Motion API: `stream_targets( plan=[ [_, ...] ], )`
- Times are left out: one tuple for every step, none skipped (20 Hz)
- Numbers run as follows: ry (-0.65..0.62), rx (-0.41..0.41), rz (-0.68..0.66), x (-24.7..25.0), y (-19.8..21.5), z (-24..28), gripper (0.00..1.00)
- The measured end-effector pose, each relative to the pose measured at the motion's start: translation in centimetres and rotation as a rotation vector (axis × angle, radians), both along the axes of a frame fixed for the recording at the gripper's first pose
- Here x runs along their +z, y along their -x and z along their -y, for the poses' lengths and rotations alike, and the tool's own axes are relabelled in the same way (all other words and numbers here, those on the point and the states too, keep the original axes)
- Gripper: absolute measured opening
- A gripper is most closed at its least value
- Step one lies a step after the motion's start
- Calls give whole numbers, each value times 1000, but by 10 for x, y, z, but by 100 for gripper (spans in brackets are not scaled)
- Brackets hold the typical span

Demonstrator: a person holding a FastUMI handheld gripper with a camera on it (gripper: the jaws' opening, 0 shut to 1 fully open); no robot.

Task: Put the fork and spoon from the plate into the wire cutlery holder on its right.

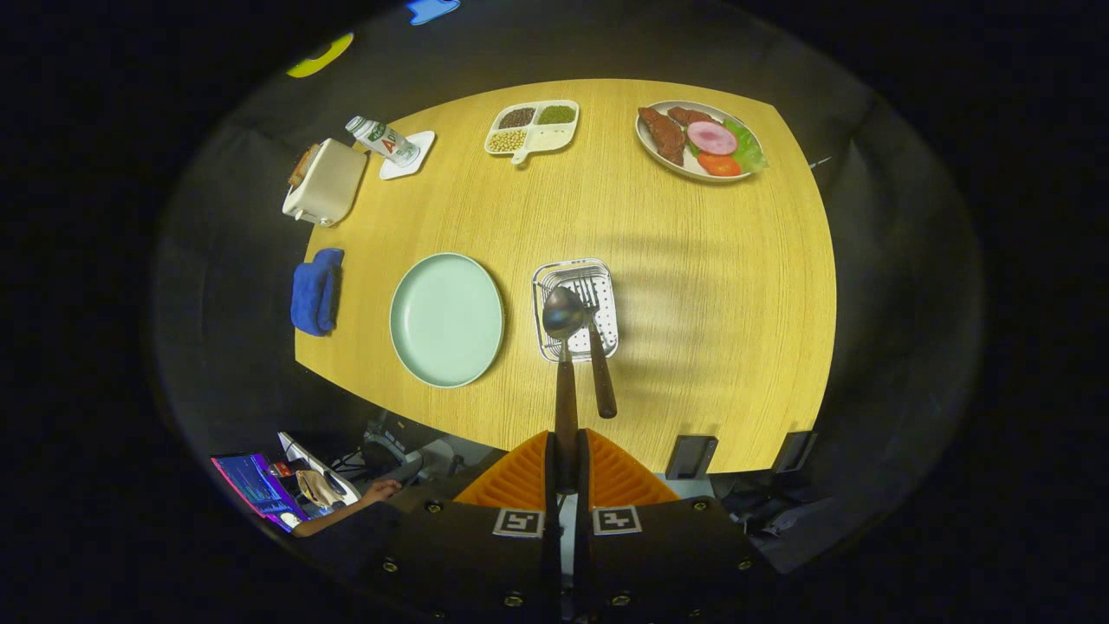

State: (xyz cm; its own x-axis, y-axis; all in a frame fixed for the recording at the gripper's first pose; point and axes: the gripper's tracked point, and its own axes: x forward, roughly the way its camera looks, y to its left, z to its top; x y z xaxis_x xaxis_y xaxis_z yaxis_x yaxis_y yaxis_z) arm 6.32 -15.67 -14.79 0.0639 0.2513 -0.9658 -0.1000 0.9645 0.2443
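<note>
1. Right now I am looking down on a counter [693, 286] with a pale wood grain, and my gripper [567, 472], with its ribbed orange fingers [520, 477], is clamping the dark slim handle of the spoon [563, 347] between both pads.
2. I am holding the spoon so that its glossy oval bowl is hanging over the wire cutlery holder [575, 309], a small rectangular basket of thin bright metal with rounded corners and a dotted white base.
3. The fork [596, 347] is already lying in that holder, its tines pointing away from me and its dark rounded handle sticking out over the near rim, just beside the spoon's handle.
4. The plate [446, 319], round, smooth and pale green, is sitting just to the left of the holder with nothing on it.
5. Beyond these I am seeing a white divided tray [531, 128] of beans and seeds, and a metal dish [698, 140] of sliced meat, tomato and lettuce.
6. Along the far left edge a cream boxy toaster [325, 182] is standing, near a small bottle [383, 139] lying on a white square coaster [413, 152], and a folded blue cloth [316, 291] with a soft nap is lying closer to me.
</note>
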Motion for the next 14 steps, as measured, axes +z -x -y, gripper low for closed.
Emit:
stream_targets(
  plan=[
    [14,9,-1,-3,-3,1,6],
    [28,13,-9,-5,-4,1,6],
    [31,16,-14,-7,-7,-1,6],
    [30,20,-23,-9,-7,-4,6],
    [28,23,-35,-11,-9,-7,6],
    [31,28,-44,-13,-9,-9,6],
    [39,33,-50,-16,-11,-9,6],
    [48,39,-57,-18,-13,-9,6],
    [53,41,-67,-20,-14,-10,6],
    [57,43,-76,-23,-15,-11,6],
    [59,43,-84,-25,-17,-13,6],
    [64,41,-94,-27,-18,-13,6],
    [77,43,-99,-30,-20,-11,7],
    [104,45,-96,-34,-20,-9,6]
  ],
)
